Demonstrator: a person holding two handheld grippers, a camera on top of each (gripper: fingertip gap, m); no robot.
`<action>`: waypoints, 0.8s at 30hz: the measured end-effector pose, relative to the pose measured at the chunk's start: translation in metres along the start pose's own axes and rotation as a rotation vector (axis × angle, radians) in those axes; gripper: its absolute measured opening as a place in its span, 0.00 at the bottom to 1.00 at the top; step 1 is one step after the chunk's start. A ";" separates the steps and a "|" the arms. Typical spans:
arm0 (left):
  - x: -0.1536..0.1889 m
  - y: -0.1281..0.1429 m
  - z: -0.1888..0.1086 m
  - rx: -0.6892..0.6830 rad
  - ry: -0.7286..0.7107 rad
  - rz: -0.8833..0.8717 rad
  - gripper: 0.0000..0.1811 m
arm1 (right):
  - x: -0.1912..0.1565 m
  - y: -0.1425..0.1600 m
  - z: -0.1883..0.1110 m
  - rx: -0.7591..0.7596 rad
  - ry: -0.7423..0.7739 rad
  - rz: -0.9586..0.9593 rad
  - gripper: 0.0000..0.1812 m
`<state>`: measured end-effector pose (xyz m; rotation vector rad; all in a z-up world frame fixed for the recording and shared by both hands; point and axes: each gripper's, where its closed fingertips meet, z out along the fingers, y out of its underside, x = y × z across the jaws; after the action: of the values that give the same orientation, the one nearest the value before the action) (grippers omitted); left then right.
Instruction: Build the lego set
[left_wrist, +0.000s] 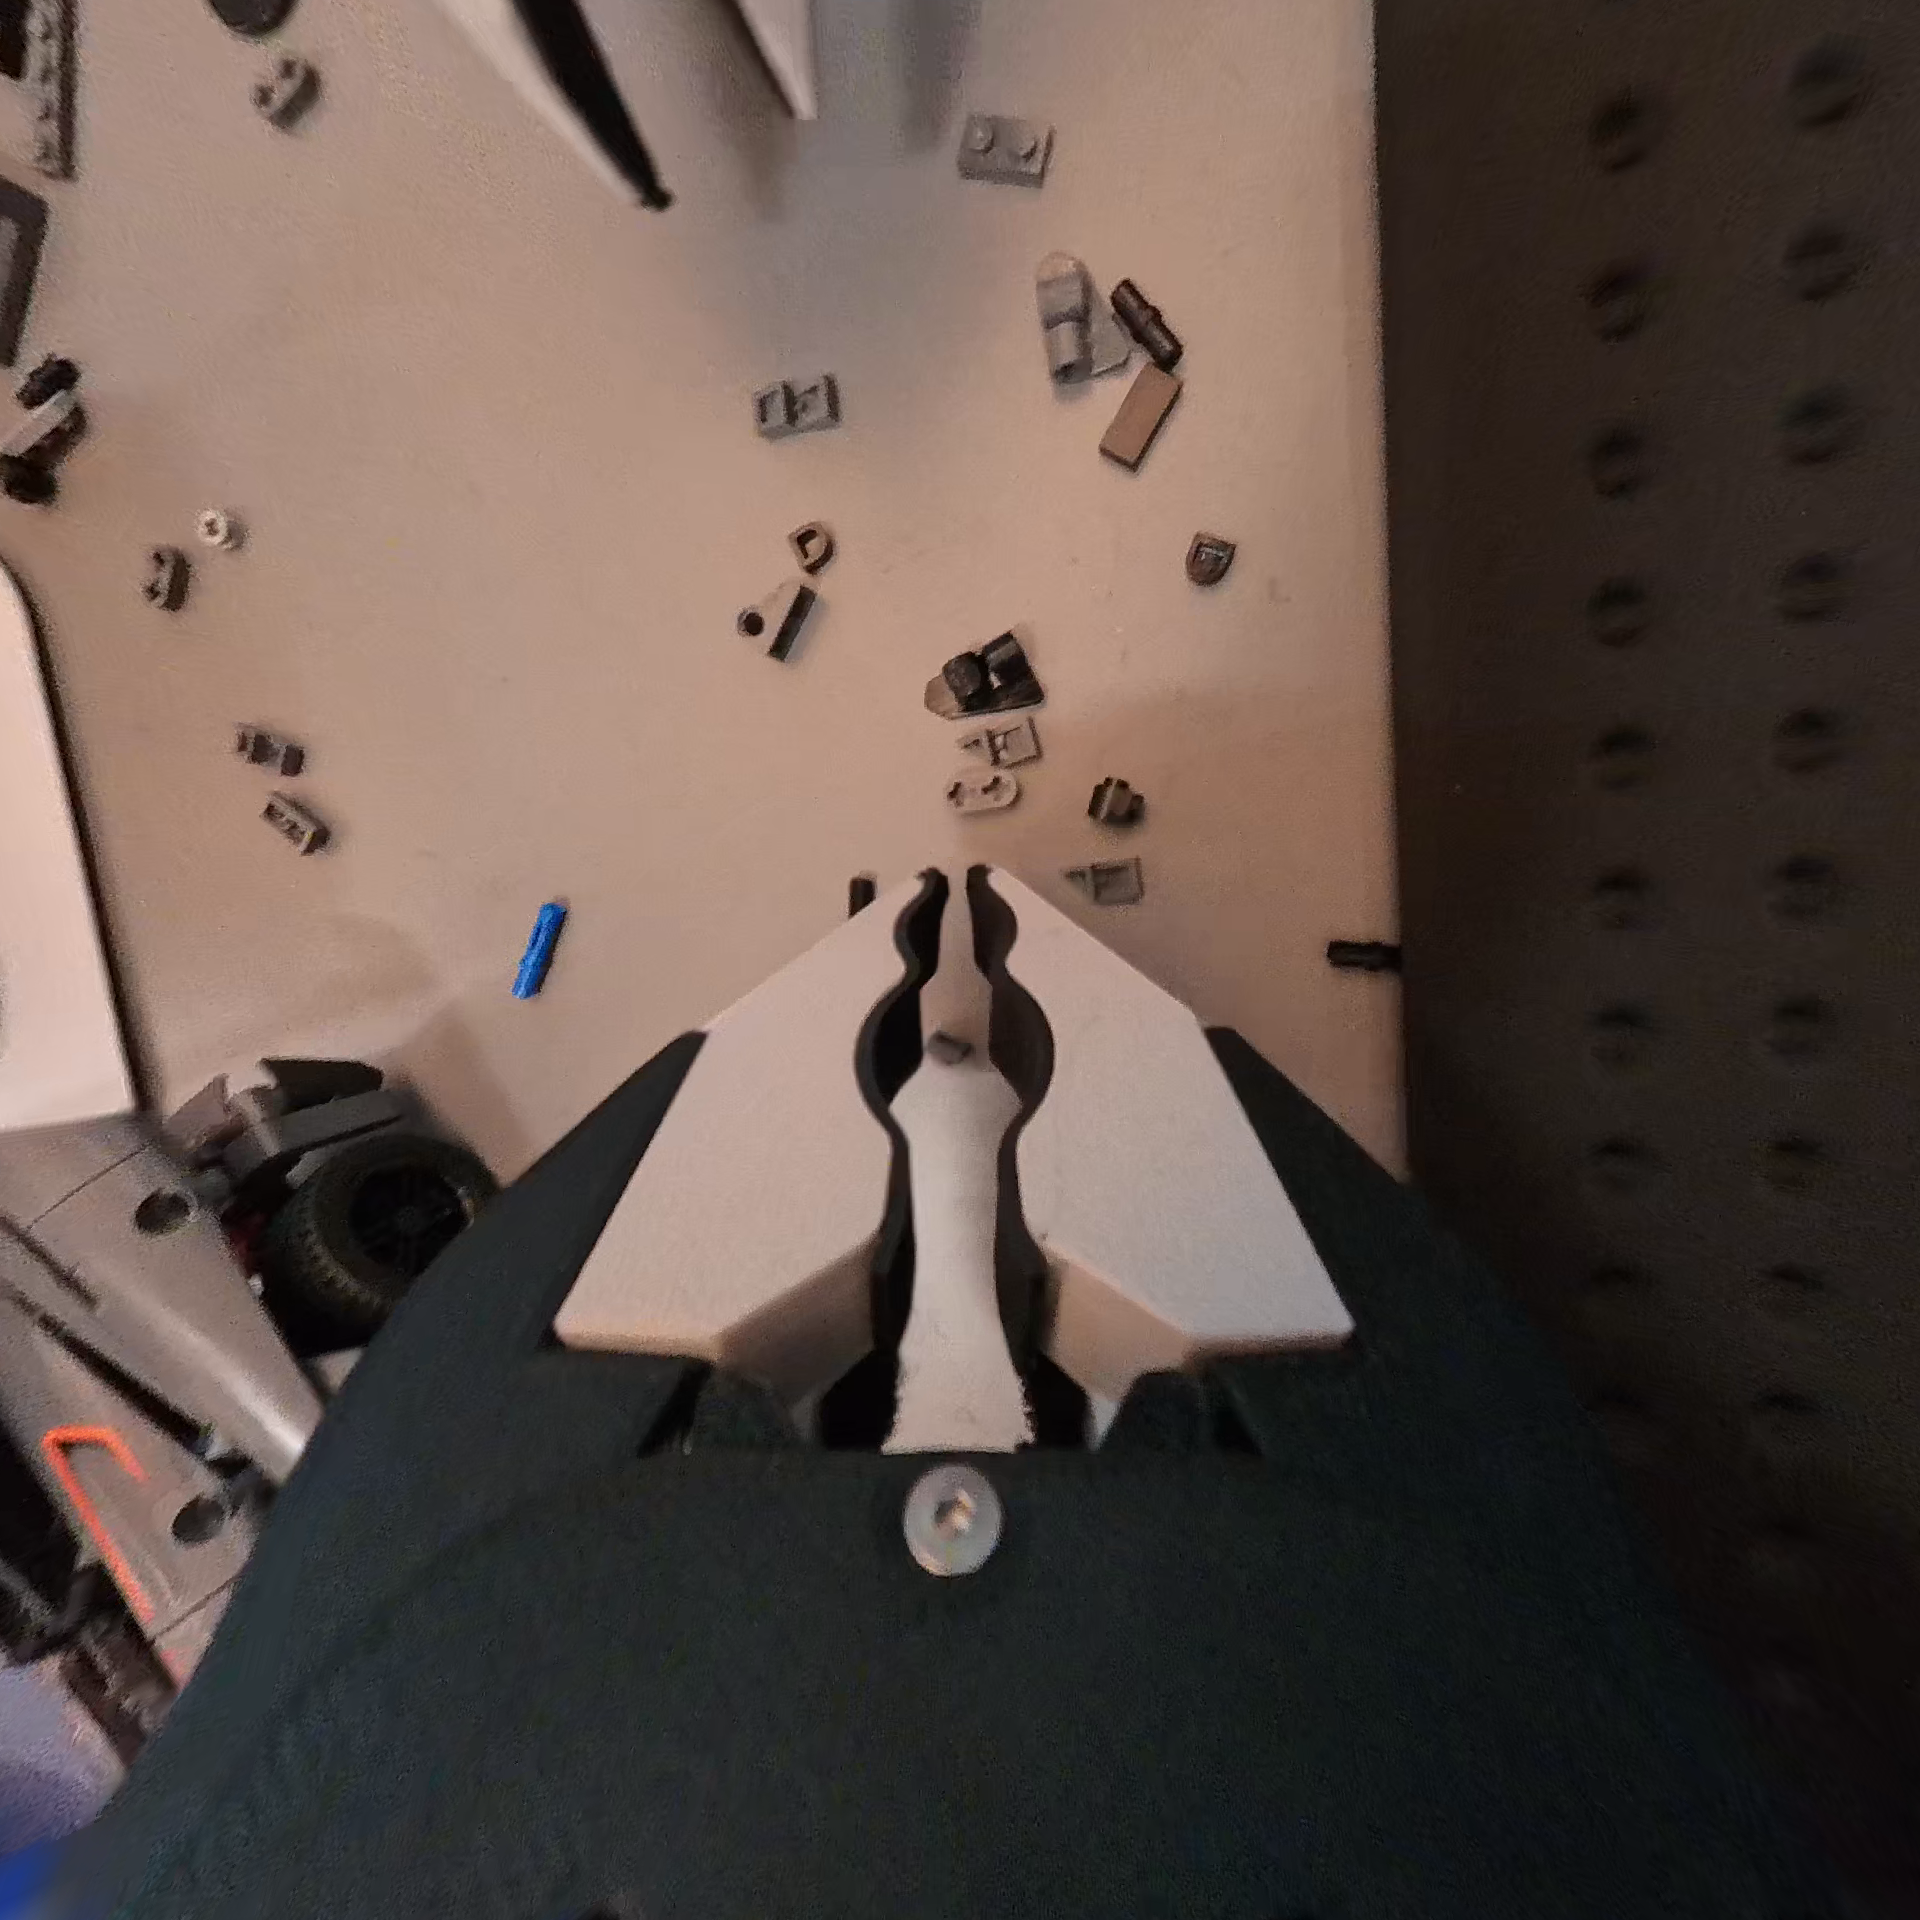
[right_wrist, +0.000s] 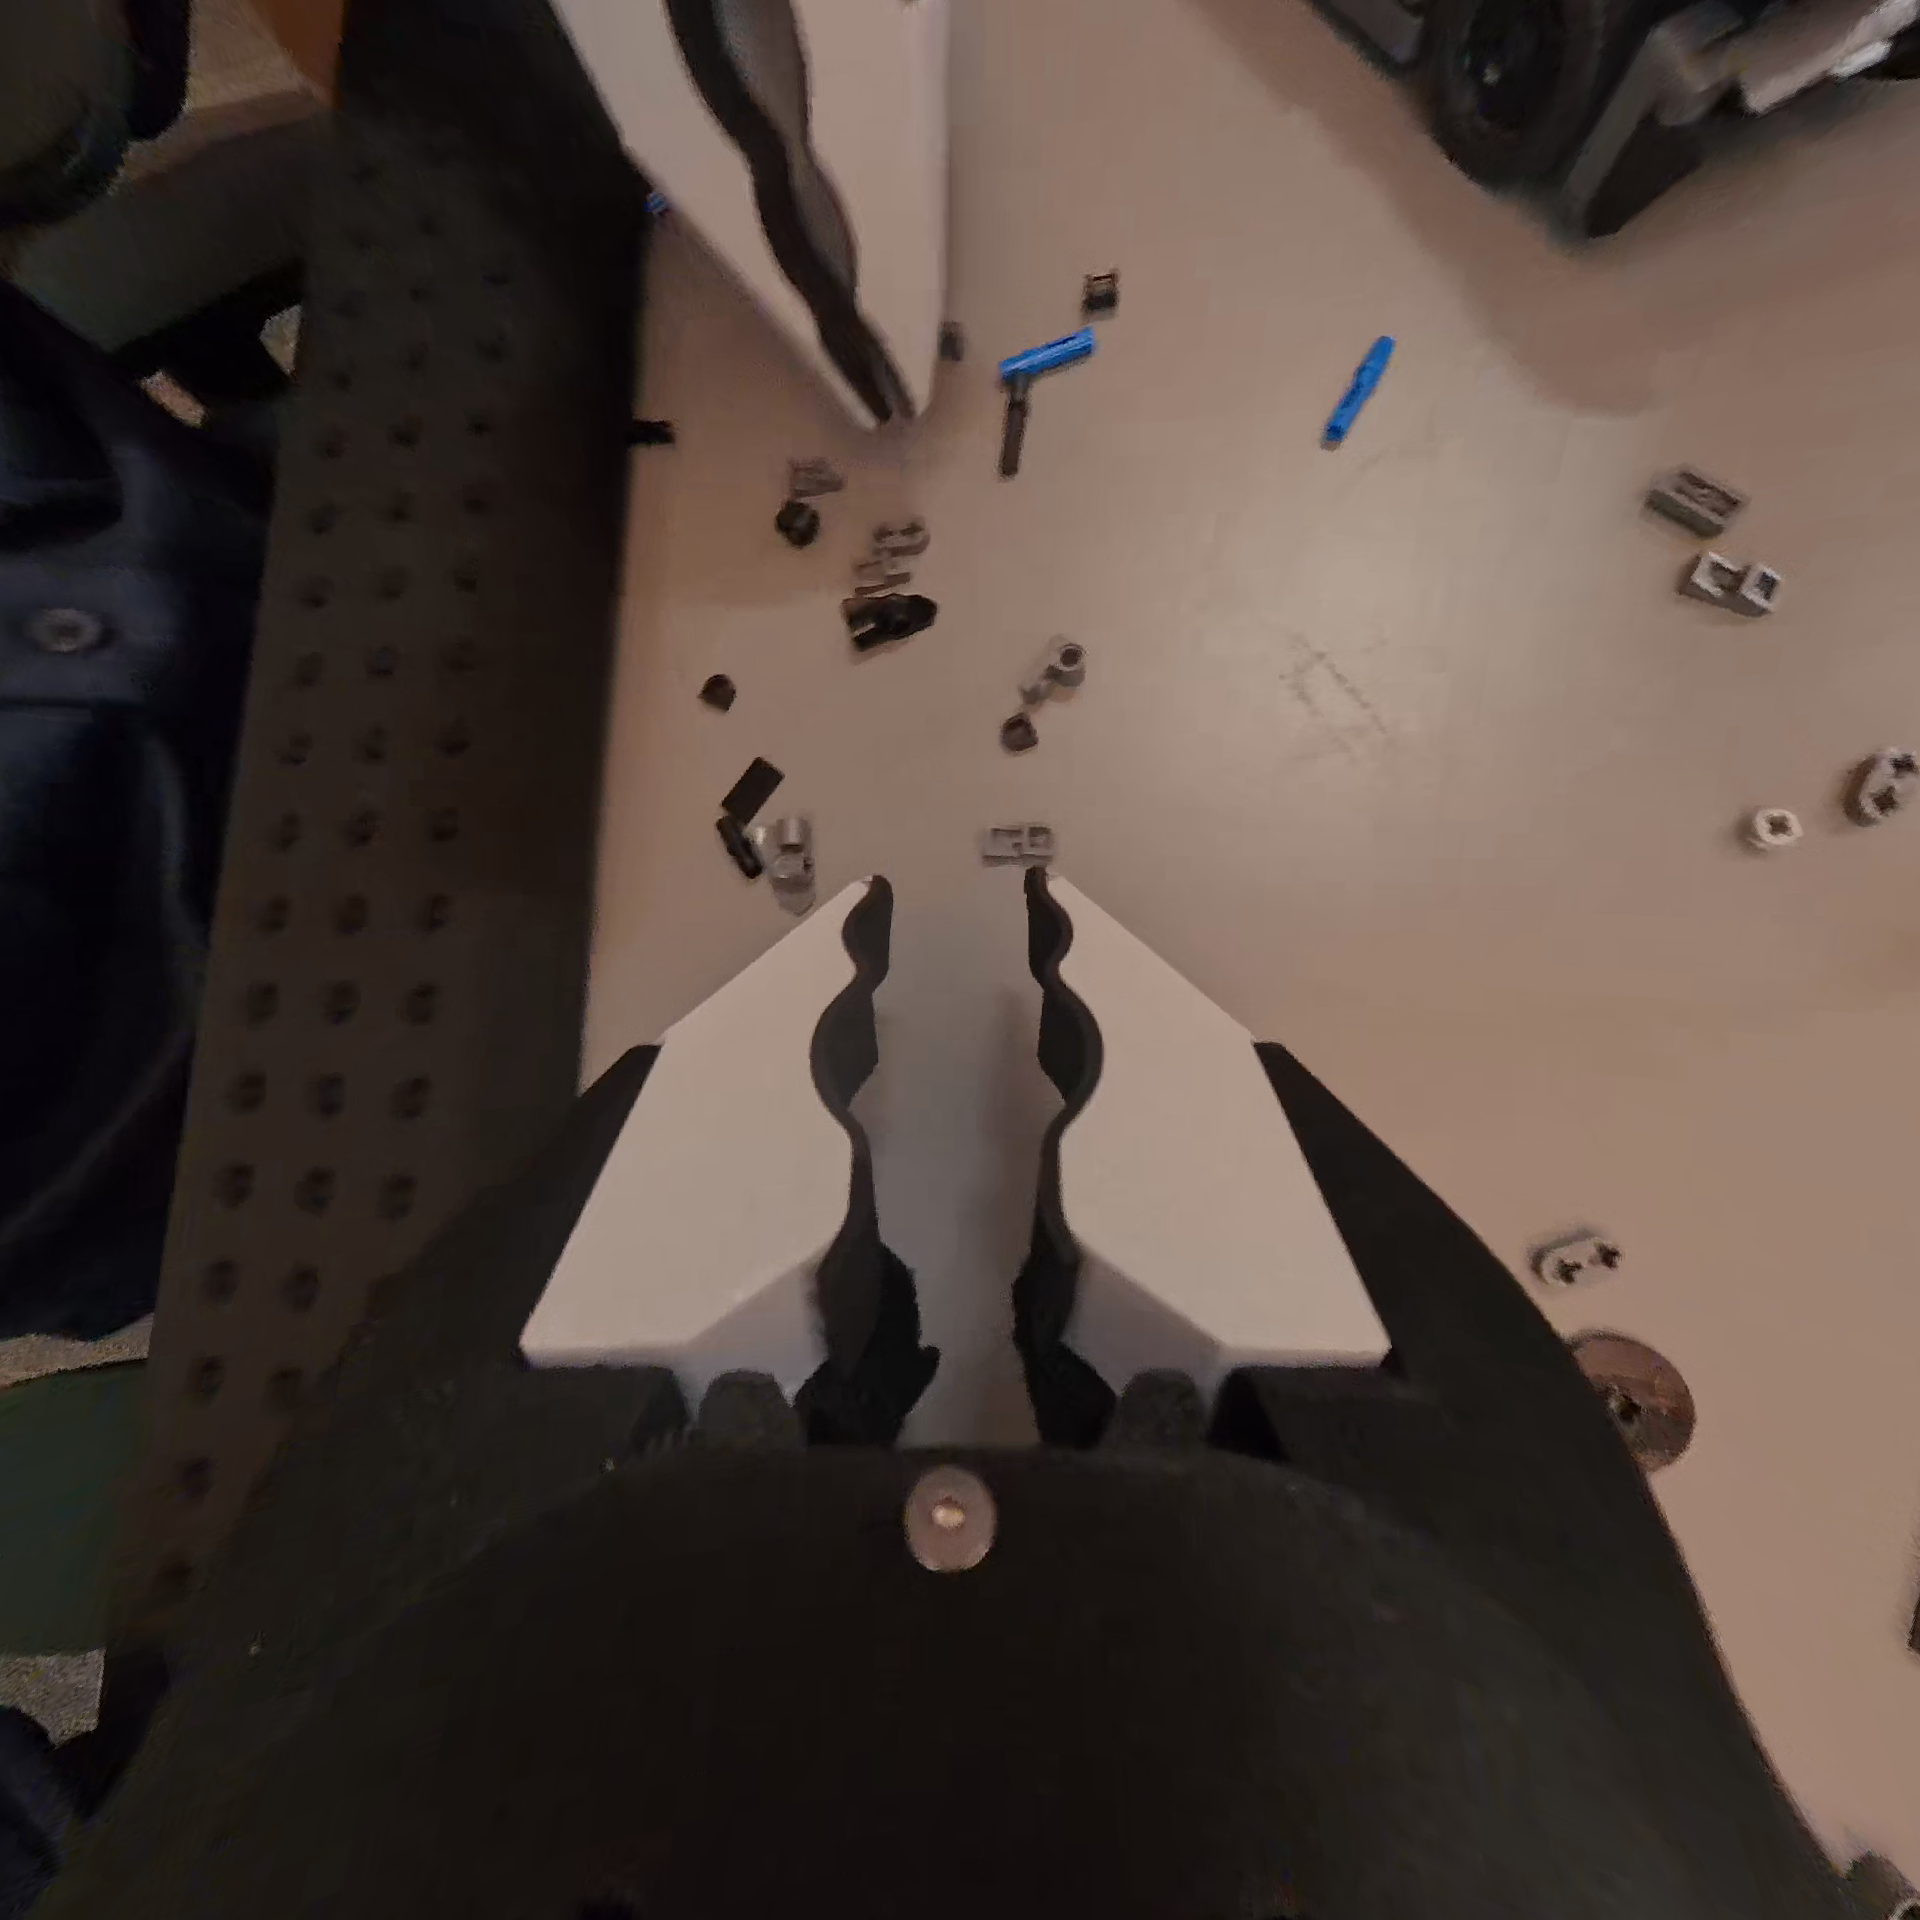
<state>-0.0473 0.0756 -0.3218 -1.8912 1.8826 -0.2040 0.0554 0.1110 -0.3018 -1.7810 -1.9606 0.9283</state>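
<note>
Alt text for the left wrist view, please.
The left gripper, nearly shut and holding nothing, hovers over a pale table strewn with small grey and black lego pieces. A blue pin lies left; a partly built car sits lower left.

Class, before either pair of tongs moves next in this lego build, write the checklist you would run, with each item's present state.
1. Right tongs open: ok.
2. Nothing between them: ok.
3. Small grey plate just ahead of their tips, unobstructed: ok.
4. Left tongs holding a piece: cannot tell; they are nearly shut.
5. Partly built car in view on the table: ok.
</note>
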 end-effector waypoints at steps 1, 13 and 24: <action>-0.002 0.002 -0.005 0.000 -0.010 -0.004 0.03 | -0.004 -0.001 0.002 -0.005 -0.011 -0.022 0.14; -0.001 0.054 -0.075 -0.010 -0.171 -0.199 0.10 | -0.070 -0.071 0.058 0.109 -0.096 -0.291 0.19; 0.040 0.087 -0.090 -0.002 -0.163 -0.268 0.10 | -0.085 -0.077 0.124 -0.116 -0.174 -0.547 0.06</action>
<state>-0.1619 0.0210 -0.2869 -2.0905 1.5223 -0.1286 -0.0685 -0.0013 -0.3267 -1.1328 -2.4703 0.8079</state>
